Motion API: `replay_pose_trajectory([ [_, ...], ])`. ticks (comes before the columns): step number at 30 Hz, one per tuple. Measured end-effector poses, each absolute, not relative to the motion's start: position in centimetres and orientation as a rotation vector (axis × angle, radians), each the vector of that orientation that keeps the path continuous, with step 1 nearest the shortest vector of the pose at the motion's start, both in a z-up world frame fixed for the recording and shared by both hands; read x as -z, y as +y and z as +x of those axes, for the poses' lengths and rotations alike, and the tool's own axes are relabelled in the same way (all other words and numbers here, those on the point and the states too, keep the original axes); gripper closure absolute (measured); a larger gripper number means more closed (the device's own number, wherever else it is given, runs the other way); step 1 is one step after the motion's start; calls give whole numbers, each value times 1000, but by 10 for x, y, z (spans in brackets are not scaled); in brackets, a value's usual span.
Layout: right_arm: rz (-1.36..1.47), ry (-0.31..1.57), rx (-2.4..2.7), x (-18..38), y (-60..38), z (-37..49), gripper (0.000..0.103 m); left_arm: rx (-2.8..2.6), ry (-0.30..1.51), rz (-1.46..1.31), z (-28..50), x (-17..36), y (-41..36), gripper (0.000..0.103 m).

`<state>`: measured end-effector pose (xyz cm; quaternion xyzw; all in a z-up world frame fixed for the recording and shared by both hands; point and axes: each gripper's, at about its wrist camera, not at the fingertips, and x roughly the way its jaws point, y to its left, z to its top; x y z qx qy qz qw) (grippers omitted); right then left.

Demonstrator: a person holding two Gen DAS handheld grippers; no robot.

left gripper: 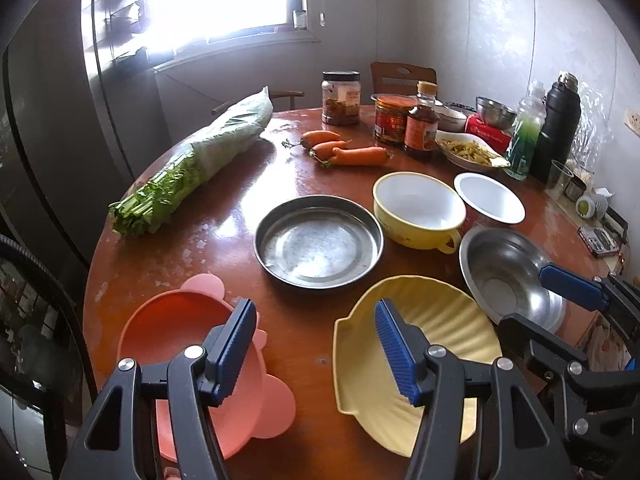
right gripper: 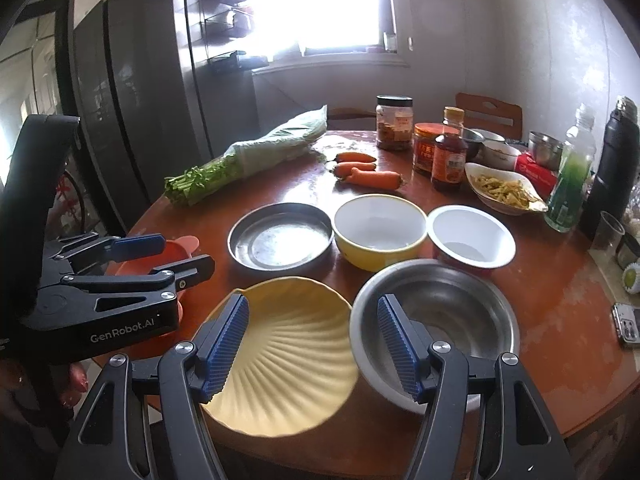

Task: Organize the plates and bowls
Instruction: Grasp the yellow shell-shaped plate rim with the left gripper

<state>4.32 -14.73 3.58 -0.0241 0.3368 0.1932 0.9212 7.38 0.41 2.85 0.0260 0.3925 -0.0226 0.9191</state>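
Both grippers agape (seemingly) over dishes.

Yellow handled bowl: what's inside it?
The yellow handled bowl shows a bare white interior in both views, apart from some faint specks low on its far wall. Its near rim covers part of the floor, so that strip cannot be checked.

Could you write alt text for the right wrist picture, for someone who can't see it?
The open right gripper hovers over a yellow shell-shaped plate and a steel bowl at a round wooden table's near edge. Behind sit a steel pan, two bowls, carrots and jars.
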Motion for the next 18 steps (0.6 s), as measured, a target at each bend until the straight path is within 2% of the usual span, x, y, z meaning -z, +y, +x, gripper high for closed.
replay_pose_trajectory([
  [18,-14,755,-398,-12,-164,21,34,95,884,73,78,2,-6,42],
])
